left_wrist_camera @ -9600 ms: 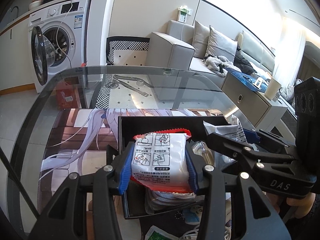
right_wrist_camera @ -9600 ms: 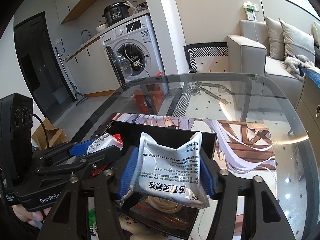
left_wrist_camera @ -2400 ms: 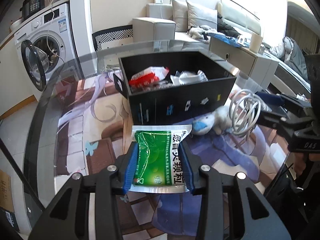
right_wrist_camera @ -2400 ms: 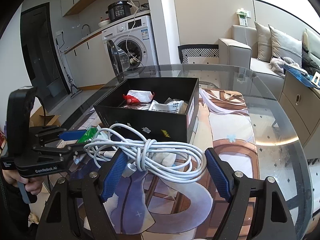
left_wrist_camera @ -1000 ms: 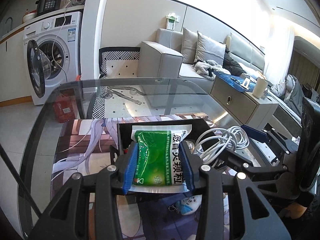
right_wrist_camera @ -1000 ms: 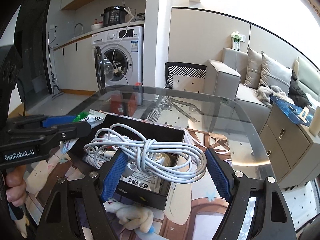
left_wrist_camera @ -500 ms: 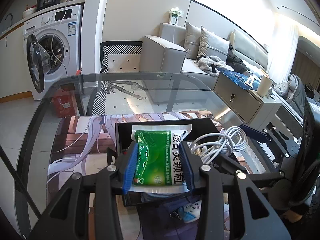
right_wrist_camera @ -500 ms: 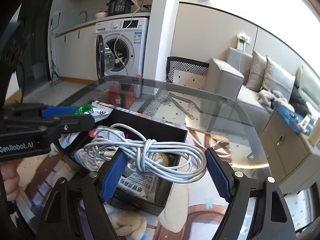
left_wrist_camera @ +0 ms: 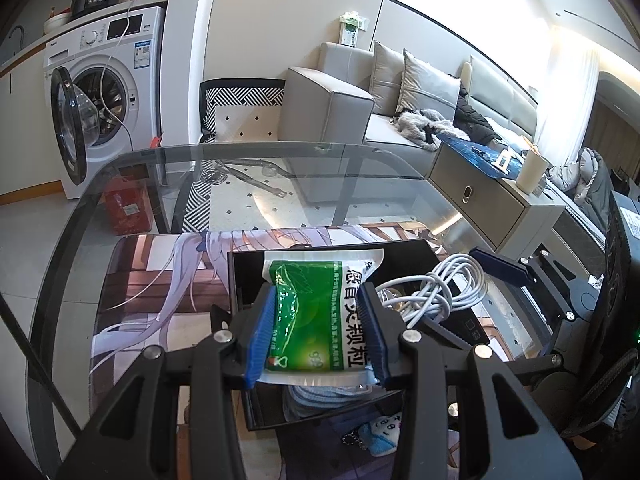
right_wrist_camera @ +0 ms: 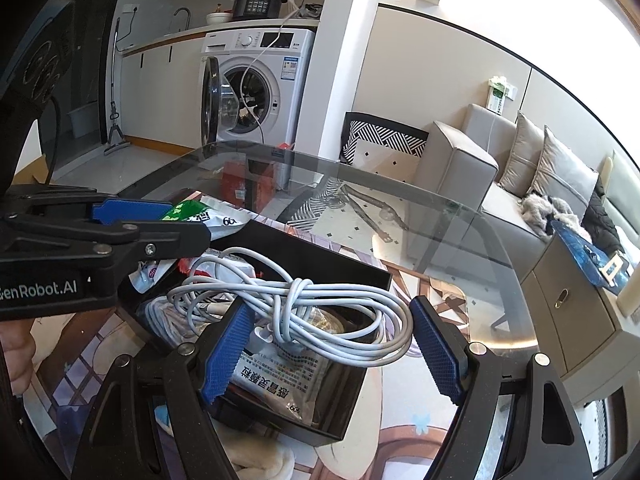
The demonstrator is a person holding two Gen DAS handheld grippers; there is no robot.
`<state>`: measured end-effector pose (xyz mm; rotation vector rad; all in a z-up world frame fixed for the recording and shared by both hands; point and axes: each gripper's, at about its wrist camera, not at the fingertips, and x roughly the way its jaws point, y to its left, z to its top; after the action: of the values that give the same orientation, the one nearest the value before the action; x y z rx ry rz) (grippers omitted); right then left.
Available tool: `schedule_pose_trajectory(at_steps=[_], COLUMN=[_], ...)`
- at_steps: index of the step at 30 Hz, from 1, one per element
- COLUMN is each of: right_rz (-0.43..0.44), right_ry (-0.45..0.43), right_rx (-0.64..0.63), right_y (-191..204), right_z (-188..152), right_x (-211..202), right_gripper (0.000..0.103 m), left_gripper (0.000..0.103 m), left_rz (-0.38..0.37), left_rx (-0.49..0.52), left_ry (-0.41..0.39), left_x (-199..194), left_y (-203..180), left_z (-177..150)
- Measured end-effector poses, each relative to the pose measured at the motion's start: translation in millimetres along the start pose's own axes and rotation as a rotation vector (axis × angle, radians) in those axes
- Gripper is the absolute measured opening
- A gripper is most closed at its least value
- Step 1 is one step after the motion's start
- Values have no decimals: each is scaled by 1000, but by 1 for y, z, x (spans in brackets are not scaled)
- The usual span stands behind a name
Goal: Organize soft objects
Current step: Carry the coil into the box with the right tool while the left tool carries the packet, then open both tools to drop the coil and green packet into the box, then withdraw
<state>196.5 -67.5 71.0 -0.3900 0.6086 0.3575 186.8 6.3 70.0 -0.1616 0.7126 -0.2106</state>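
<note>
Pinching a green medicine sachet (left_wrist_camera: 316, 312) between its 2 blue pads, left gripper (left_wrist_camera: 318, 328) above the black storage box (left_wrist_camera: 236, 276), sachet upright and bulging slightly under the squeeze, white sealed edges showing above and below the pads. Seen also from the right wrist view, same sachet (right_wrist_camera: 192, 212) sticking out past the left gripper (right_wrist_camera: 160, 220) over the box's far left corner, a bit of the person's hand (right_wrist_camera: 16, 348) visible under the gripper body.

Clamping a knotted bundle of white cable (right_wrist_camera: 296, 308), right gripper (right_wrist_camera: 328, 340) with jaws fairly wide, loops squeezed between the ribbed blue pads, 1 loop spilling past the right pad, bundle hanging over the open black storage box (right_wrist_camera: 312, 256). From the left wrist view, same cable (left_wrist_camera: 440, 288) over the right half of the box, held by the right gripper (left_wrist_camera: 460, 292) reaching in from the right.

Lying inside the box: a white sachet with black printed characters (right_wrist_camera: 280, 380) near the front wall, a red-and-white packet (right_wrist_camera: 224, 264) toward the back, a further coil of white cable (right_wrist_camera: 168, 316) at the left side. Resting just outside the front wall on the printed anime desk mat (left_wrist_camera: 160, 280): a small white plush toy (left_wrist_camera: 380, 432). Carrying mat and box: a glass table (left_wrist_camera: 280, 168), with a washing machine (left_wrist_camera: 104, 92) and grey sofa (left_wrist_camera: 360, 92) well beyond.
</note>
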Motion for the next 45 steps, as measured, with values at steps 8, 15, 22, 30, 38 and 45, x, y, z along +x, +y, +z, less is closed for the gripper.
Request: schedule_pose_trajectory(at_steps=[8,15,22,30,38,45], right_rz=[13,31,3,-24,-32,-30], right_ry=[9,12,-10,-27,-34,-54], right_rx=[-32,-40,-48,-5,59,80], right_y=[5,6,8,-2,-15,-15], right_z=[-1,0,-1,-9,-18,-23], right_x=[7,14,13,0,-9,-17], right_gripper=[80,80,98,102,102,102], left_gripper=[40,41,41,41,60,97], left_rz=[3,7,13,14,23,-3], left_rx=[-1,-4,4,13,23,67], left_ry=[11,18,24,34,68,52], left_x=[8,11,13,18,26,20], left_y=[1,3,3,1,-2,-15], left_z=[1,-1,-1,-3,-4,-8])
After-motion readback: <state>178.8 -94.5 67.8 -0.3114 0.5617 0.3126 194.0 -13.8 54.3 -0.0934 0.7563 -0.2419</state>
